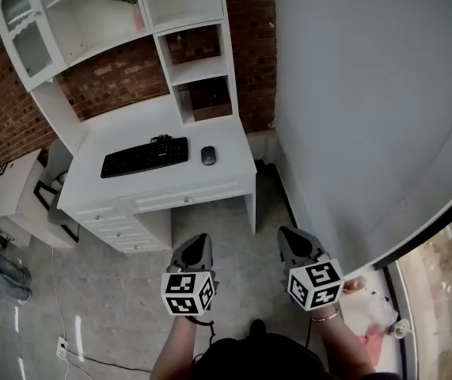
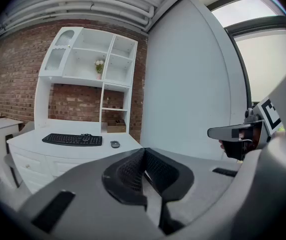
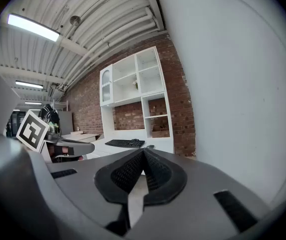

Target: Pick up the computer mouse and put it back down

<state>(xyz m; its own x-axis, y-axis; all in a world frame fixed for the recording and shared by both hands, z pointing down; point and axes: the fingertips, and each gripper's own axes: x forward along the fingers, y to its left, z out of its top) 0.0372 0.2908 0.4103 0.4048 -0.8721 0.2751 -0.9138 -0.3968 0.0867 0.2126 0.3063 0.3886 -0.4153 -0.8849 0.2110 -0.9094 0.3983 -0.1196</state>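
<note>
You are holding the left gripper (image 1: pixel 198 241) and the right gripper (image 1: pixel 290 234) side by side low in the head view, both with jaws closed on nothing. The computer mouse (image 1: pixel 208 155) is lying on the white desk (image 1: pixel 131 129) at upper centre, just right of the black keyboard (image 1: pixel 145 157), well apart from both.

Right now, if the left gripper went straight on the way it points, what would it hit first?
The left gripper would probably meet the white desk near its right front corner. Depth is unclear; it might reach the floor first.
</note>
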